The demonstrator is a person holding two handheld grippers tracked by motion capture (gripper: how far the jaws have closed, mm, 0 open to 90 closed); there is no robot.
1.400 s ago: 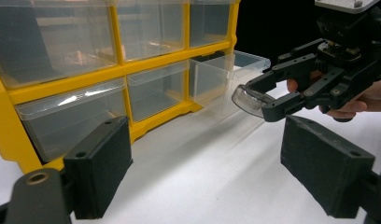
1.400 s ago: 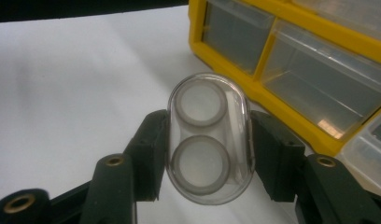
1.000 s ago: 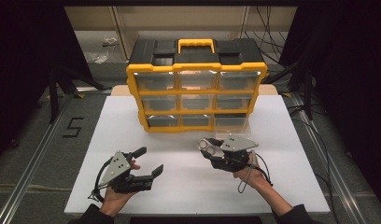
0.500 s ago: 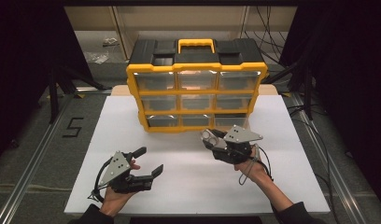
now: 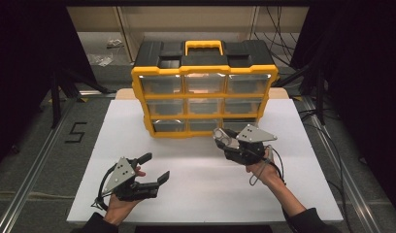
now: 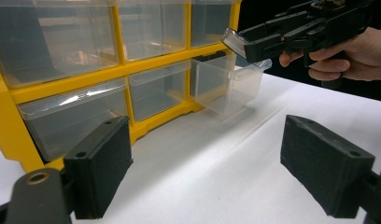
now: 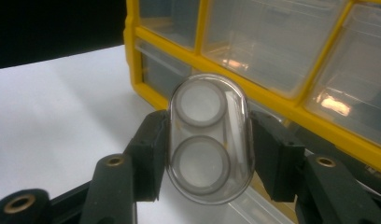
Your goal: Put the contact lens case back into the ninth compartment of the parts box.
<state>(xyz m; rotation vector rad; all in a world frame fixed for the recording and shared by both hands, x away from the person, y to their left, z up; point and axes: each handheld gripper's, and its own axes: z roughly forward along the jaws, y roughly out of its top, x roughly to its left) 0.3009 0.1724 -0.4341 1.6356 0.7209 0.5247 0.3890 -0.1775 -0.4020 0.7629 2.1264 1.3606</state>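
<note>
Clamping clear case [image 7: 210, 138] — right gripper [image 7: 210, 154] | over open drawer [image 6: 228, 84]

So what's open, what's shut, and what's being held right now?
Organizer box: upright at the back of the table.
Bottom right drawer: pulled partly out.
Other drawers: pushed in.
Clear case: clamped between the right gripper's jaws, above the open drawer.
Right gripper: shut on the clear case.
Left gripper: open, nothing between its jaws, low over the table.

Drawer cabinet [image 5: 204, 92] on table [image 5: 196, 194], far side
</note>
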